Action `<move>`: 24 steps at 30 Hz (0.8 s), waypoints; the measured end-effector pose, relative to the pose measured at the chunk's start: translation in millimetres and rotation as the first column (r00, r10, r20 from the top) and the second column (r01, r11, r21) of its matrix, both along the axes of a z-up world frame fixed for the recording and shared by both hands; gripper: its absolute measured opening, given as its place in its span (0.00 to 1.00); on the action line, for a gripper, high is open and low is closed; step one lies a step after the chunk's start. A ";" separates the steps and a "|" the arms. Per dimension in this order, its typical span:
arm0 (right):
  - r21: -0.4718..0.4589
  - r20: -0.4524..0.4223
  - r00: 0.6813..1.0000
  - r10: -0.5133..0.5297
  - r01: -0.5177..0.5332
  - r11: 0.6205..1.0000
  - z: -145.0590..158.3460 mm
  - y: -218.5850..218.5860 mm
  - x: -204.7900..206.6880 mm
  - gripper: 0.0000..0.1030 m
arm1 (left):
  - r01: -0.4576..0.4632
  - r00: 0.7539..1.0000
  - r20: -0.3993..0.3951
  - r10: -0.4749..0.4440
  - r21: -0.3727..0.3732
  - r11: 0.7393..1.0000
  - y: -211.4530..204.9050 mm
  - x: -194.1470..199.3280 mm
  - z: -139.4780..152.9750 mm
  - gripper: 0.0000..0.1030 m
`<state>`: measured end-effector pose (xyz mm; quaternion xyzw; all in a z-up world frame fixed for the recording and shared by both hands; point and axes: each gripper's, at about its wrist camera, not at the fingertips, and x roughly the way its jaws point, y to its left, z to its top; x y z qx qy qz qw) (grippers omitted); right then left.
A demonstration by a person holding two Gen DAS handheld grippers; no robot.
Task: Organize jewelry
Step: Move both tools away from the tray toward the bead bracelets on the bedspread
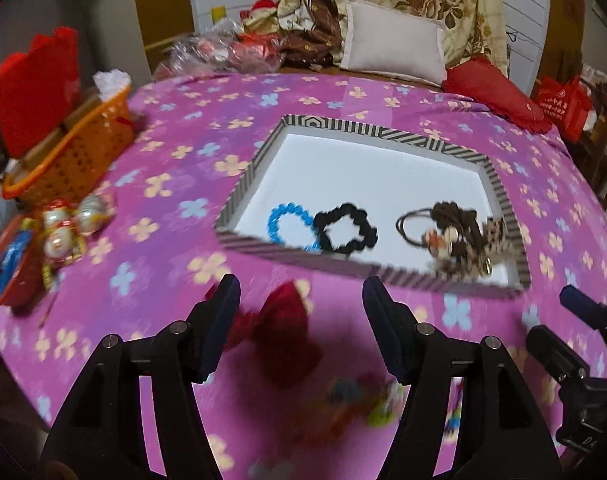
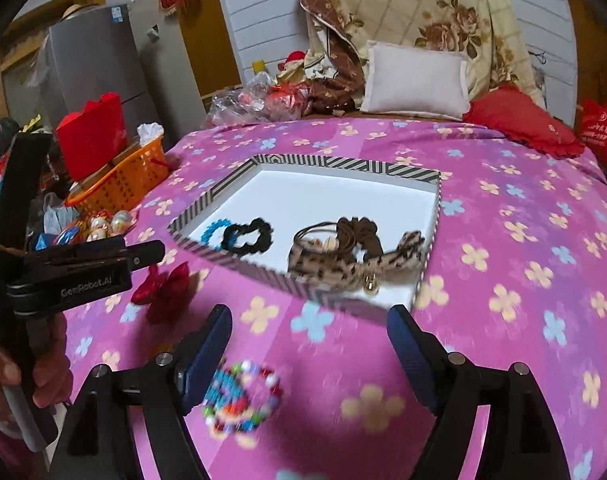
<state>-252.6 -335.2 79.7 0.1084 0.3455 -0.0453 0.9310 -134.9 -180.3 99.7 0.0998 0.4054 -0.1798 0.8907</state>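
A striped-rim tray (image 1: 343, 124) (image 2: 335, 162) with a white floor lies on the pink flowered bedspread. In it are a blue bead bracelet (image 1: 275, 216) (image 2: 209, 232), a black scrunchie (image 1: 345, 216) (image 2: 245, 236), brown hair ties (image 1: 451, 220) (image 2: 351, 228) and a leopard-print bow (image 2: 343, 266). A red bow (image 1: 281, 332) (image 2: 163, 288) lies on the bedspread between my left gripper's (image 1: 301, 304) open fingers, below them. A multicoloured bead bracelet (image 1: 359, 404) (image 2: 243, 398) lies by my right gripper's (image 2: 309, 334) left finger. Both grippers are open and empty.
An orange basket (image 1: 79, 148) (image 2: 123, 180) with a red box stands at the bed's left edge, with small figurines (image 1: 63, 232) beside it. A white pillow (image 1: 395, 42), a red cushion (image 1: 491, 92) and a folded floral quilt lie at the far end.
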 end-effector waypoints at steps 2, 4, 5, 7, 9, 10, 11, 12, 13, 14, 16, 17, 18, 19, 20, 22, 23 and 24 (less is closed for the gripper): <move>-0.007 -0.001 1.000 -0.001 0.001 1.000 1.7 6.7 -11.7 0.75 | 0.000 1.000 0.020 0.000 0.006 1.000 5.7 -13.5 2.4 0.62; -0.005 0.003 1.000 -0.001 0.001 1.000 4.0 11.4 -18.6 0.75 | -0.004 0.999 0.034 0.004 0.003 1.000 12.2 -27.3 6.1 0.62; -0.001 0.008 1.000 -0.005 0.005 1.000 5.4 13.4 -22.3 0.75 | -0.006 0.999 0.034 0.006 0.000 1.000 14.9 -31.7 7.2 0.62; 0.008 0.008 1.000 -0.015 0.015 1.000 6.3 16.0 -27.4 0.76 | -0.010 0.999 0.034 0.010 0.001 1.000 20.0 -41.4 9.2 0.62; 0.001 -0.004 1.000 -0.025 0.025 1.000 5.2 19.9 -31.0 0.77 | -0.012 0.999 0.044 0.011 0.010 1.000 24.2 -49.4 10.7 0.62; -0.006 -0.008 1.000 -0.024 0.024 1.000 4.1 22.0 -32.4 0.77 | -0.013 0.999 0.051 0.012 0.013 1.000 26.1 -52.3 11.1 0.62; -0.023 -0.022 1.000 -0.018 0.017 1.000 1.7 25.4 -32.5 0.77 | -0.015 0.998 0.057 0.014 0.013 1.000 27.9 -54.3 11.3 0.63; -0.040 -0.034 0.999 -0.013 0.012 0.999 -0.5 27.7 -32.7 0.77 | -0.015 0.998 0.058 0.015 0.009 1.000 29.1 -55.8 11.0 0.63; -0.053 -0.040 0.999 -0.011 0.009 0.999 -2.6 28.9 -33.5 0.77 | -0.015 0.998 0.055 0.015 0.001 1.000 30.7 -56.1 10.5 0.64; -0.070 -0.046 0.999 -0.009 0.006 0.998 -5.1 31.0 -34.0 0.77 | -0.015 0.999 0.049 0.015 -0.007 1.000 32.1 -55.9 9.8 0.64; -0.085 -0.056 0.998 -0.005 0.001 0.996 -8.7 33.2 -35.0 0.77 | -0.020 0.999 0.031 0.022 -0.032 0.999 39.0 -53.9 7.0 0.64; -0.089 -0.063 0.998 -0.003 -0.003 0.996 -10.8 34.4 -36.5 0.77 | -0.025 0.999 0.021 0.026 -0.045 0.999 42.8 -53.2 5.2 0.64; -0.094 -0.065 0.998 -0.003 -0.003 0.996 -12.0 35.2 -38.7 0.77 | -0.028 1.000 -0.002 0.028 -0.060 0.998 46.8 -51.3 1.7 0.64; -0.104 -0.063 0.998 -0.007 0.001 0.995 -13.4 36.1 -42.5 0.77 | -0.027 0.999 -0.030 0.025 -0.071 0.997 49.8 -49.0 -2.6 0.64; -0.112 -0.061 0.998 -0.008 0.001 0.994 -15.1 37.0 -45.2 0.77 | -0.026 0.998 -0.050 0.021 -0.082 0.996 51.6 -47.7 -6.2 0.64; -0.126 -0.080 0.997 -0.005 -0.005 0.992 -20.4 38.4 -46.9 0.77 | -0.039 0.996 -0.078 0.031 -0.103 0.994 58.2 -45.0 -15.4 0.64; -0.130 -0.088 0.996 -0.006 -0.006 0.992 -23.7 38.3 -47.5 0.77 | -0.044 0.996 -0.084 0.036 -0.102 0.994 60.4 -45.0 -19.2 0.64; -0.125 -0.093 0.996 -0.002 -0.010 0.992 -27.3 38.0 -47.8 0.77 | -0.048 0.995 -0.092 0.040 -0.096 0.994 62.3 -45.0 -23.4 0.64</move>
